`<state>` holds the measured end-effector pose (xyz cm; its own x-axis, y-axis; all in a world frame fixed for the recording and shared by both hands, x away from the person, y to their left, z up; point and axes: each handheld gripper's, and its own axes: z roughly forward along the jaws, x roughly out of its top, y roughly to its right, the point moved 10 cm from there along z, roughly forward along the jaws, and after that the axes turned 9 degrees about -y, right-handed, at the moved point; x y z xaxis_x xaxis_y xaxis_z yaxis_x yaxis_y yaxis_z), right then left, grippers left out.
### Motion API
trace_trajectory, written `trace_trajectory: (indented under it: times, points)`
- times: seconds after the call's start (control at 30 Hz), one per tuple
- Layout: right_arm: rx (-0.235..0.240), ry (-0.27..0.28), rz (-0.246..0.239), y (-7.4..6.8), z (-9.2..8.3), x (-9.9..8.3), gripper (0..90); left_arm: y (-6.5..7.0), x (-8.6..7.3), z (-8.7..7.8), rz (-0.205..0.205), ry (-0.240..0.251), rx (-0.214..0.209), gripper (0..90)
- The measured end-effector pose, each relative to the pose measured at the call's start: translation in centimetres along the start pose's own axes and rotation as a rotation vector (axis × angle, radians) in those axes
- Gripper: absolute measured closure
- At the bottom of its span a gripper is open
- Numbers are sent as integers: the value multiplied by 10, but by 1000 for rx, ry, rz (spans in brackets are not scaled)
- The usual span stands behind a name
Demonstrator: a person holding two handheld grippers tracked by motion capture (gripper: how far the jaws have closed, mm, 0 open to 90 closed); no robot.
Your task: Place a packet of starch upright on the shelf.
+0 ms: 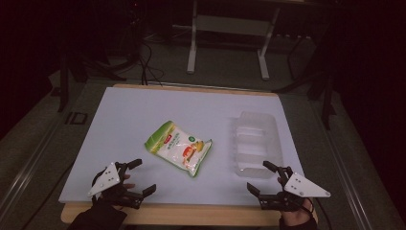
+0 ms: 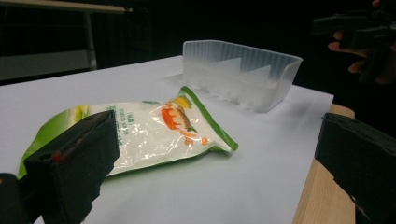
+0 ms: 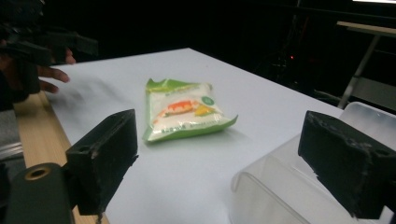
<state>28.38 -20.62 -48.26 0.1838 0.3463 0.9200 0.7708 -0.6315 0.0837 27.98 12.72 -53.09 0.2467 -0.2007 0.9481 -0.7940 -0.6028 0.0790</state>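
Observation:
A green and white snack bag (image 1: pixel 179 148) lies flat near the middle of the white table top (image 1: pixel 134 115). To its right stands a clear plastic tray (image 1: pixel 256 141) with dividers inside. My left gripper (image 1: pixel 143 176) hovers at the front left edge, open, nothing between its jaws. At the front right, my right gripper (image 1: pixel 258 176) is open too, just in front of the tray. In the left gripper view the bag (image 2: pixel 149 130) lies ahead of the spread jaws, with the tray (image 2: pixel 243 74) behind it. The right gripper view has the bag (image 3: pixel 184 112) ahead and the tray's rim (image 3: pixel 280 196) close by.
The table's wooden front edge (image 1: pixel 191 213) runs under both grippers. Behind the table stands a metal frame (image 1: pixel 227 43) on a dark floor, with cables around it. A dark rail (image 1: pixel 344 158) runs along the right side. Bare white surface lies left of the bag.

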Motion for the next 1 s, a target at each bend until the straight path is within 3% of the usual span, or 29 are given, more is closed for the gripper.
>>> trace_trajectory:
  times: [0.17, 0.27, 0.33, 0.37, 0.43, 0.6, 0.63, 0.77, 1.0]
  points:
    - [3, -9, -5, -4, -1, 1, 116, 6, -1, 2, 11, -12, -25, 3]
    - [33, 3, 21, -6, -3, 4, 113, 10, -2, 5, 13, -34, -40, 3]
    - [33, 0, 18, -7, -3, 4, 107, 15, -3, 7, -4, -45, -82, 3]
    - [33, 0, 18, -7, -3, 4, 107, 15, -3, 7, -4, -45, -82, 3]
    - [69, 15, 11, -13, -4, 7, 107, 23, -1, 10, -9, -70, -111, 3]
    - [74, 15, -3, -18, -3, 9, 107, 33, 4, 12, 11, -116, -115, 3]
    - [72, 14, -6, -19, -3, 9, 107, 39, 10, 12, 16, -123, -148, 3]
    - [75, 18, -15, -20, -5, 11, 108, 43, 19, 14, 18, -153, -159, 4]
    - [52, 32, -22, -18, -6, 15, 108, 29, 40, 16, 24, -152, -104, 13]
